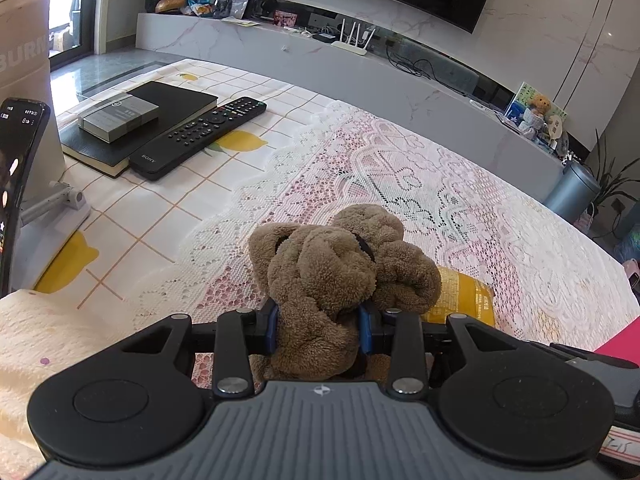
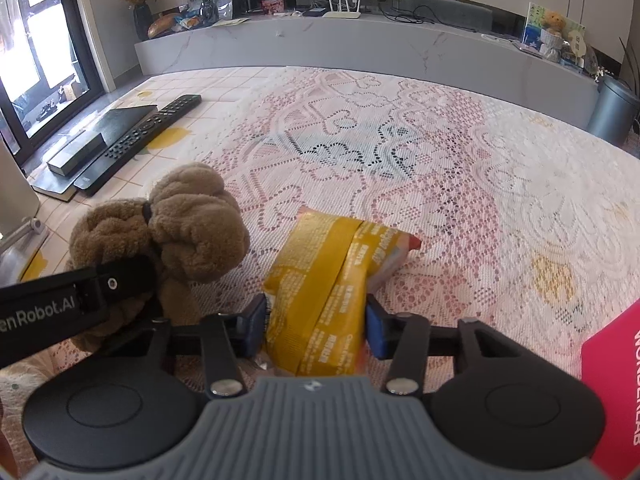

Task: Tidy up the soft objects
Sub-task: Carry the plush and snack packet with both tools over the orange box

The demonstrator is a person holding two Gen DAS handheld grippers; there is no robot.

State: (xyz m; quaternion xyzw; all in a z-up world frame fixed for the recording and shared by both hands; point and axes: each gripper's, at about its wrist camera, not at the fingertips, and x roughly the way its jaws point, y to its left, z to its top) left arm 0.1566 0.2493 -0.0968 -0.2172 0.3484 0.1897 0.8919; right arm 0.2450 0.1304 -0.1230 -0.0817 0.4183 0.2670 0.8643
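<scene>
Plush [image 1: 328,276]: brown, floppy, clamped low on its body in the L gripper [image 1: 320,330], pads pressed in from both sides; bulk of it flopped fwd over the lace cloth [image 1: 460,184]. Whether its underside touched the cloth, couldn't tell.

Pouch [image 2: 324,288]: yellow, crinkly, just right of plush, far end resting on the lace. R gripper [image 2: 316,326] closed on its near end, both pads against the foil.

Risks, as judged:
- Plush top-heavy above the pinch; a quick swing could've rolled it out of the pads, grip being on soft pile only.
- Pouch slick and part-folded; pads might've slid on the film, or squeezed contents toward the far seam.
- L finger [image 2: 80,292] sat close beside the R gripper w/ plush between; moving both at once risked a knock or dragging plush against pouch.
- Lace holes could've snagged a pouch corner if dragged, not lifted.

Left of plush, well apart: remote [image 1: 200,136], book [image 1: 160,120] w/ a small box [image 1: 118,116] on it. Pink box [image 2: 616,392] right of pouch, at frame edge.
</scene>
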